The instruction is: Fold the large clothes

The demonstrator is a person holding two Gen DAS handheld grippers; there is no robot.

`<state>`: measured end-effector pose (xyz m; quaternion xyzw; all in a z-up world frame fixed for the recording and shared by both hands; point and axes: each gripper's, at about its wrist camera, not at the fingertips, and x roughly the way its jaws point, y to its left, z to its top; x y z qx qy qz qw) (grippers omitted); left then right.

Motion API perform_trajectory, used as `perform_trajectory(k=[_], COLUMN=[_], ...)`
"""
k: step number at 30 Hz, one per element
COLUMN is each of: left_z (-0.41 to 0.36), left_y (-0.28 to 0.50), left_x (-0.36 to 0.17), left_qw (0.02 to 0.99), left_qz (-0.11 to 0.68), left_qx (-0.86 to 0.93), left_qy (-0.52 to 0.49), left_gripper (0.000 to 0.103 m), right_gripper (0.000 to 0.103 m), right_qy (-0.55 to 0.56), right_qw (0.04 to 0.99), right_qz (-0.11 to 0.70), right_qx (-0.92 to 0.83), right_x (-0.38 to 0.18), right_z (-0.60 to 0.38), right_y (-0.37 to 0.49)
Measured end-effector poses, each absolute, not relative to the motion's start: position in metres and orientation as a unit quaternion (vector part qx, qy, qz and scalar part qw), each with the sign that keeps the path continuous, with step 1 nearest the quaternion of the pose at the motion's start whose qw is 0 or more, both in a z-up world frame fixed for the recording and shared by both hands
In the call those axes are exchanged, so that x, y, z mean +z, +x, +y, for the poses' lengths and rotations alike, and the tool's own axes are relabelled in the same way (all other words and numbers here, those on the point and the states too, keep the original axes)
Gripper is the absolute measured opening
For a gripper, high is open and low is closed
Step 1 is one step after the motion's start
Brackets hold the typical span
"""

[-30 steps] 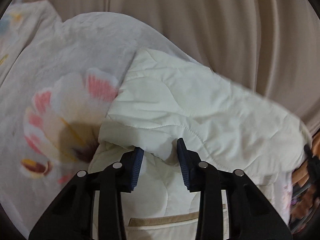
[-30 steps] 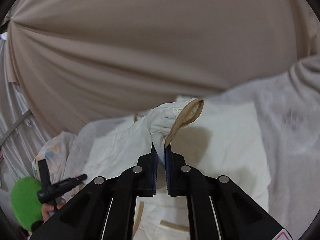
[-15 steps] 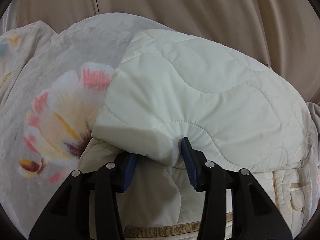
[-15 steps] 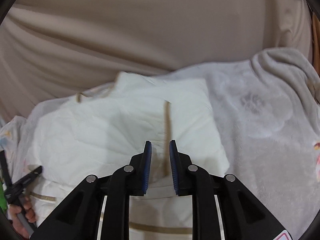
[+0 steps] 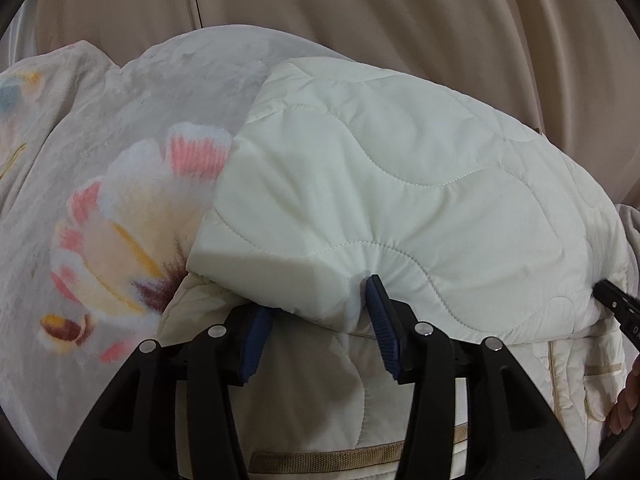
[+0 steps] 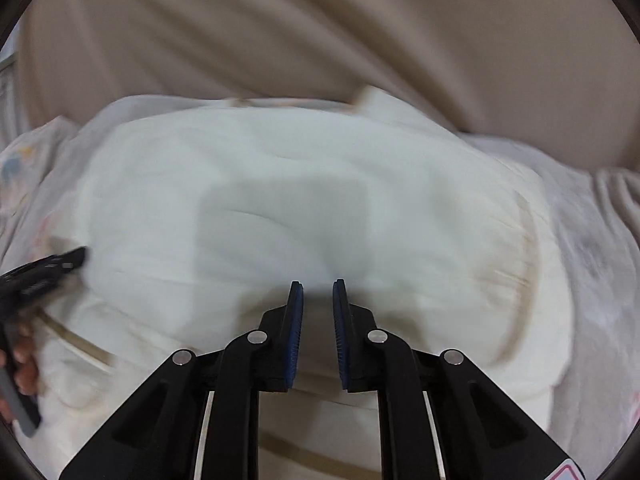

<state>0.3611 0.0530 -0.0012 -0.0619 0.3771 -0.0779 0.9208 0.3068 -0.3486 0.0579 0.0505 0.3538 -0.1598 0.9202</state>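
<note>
- Since a second ago the right tool has let go of the tan-trimmed cuff it was pinching; its blue pads now stand a little apart with nothing between them, low in the middle of the right wrist view.
- The folded-over panel of the cream quilted jacket has come down flat on the lower layer, where a second ago it was lifted.
- The left tool sits at the bottom centre of its view with its pads wide apart; the folded edge of the jacket bulges into the gap, and the right pad touches the fabric.
- The left pad lies just under the fold's edge; whether it presses the cloth is hard to tell.
- The jacket fills the middle and right of the left wrist view, folded on itself, with a tan trim band showing on the lower layer near the bottom edge.
- In the right wrist view the jacket is a blurred pale mound across the centre.
- Under it lies a grey floral blanket, its pink and yellow flower at centre left.
- Beige curtain hangs across the top of both views.
- The right tool's tip shows at the far right edge of the left view, beside the jacket.
</note>
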Motion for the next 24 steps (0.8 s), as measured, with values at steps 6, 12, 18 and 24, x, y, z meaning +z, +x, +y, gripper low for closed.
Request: perform_trajectory(k=[6,12,18,24], left_z=[0.065,0.09,0.102,0.095], left_y=[0.357,0.351,0.37,0.367], left_x=[0.003,0.022,0.01,-0.003], left_qw=[0.919,0.923,0.916,0.917], left_qz=[0.368,0.351,0.386,0.387], left_qx=[-0.095,-0.081,-0.04,-0.037], left_qy=[-0.106,-0.136,-0.106,-0.087], left_gripper=[0.049,0.067,0.054,0.057], right_gripper=[0.021,0.055,0.007,0.005], right_qy=[0.196,0.218,0.233,0.196], right_qw=[0.9,0.917,0.908,0.931], right_qz=[0.327,0.299,0.313,0.258], right_qx=[-0.212,-0.15,-0.154,-0.167], right_x=[0.062,0.083,0.082,0.107], right_z=[-0.438,-0.437,-0.427,-0.412], right_y=[0.243,0.252,0.294,0.277])
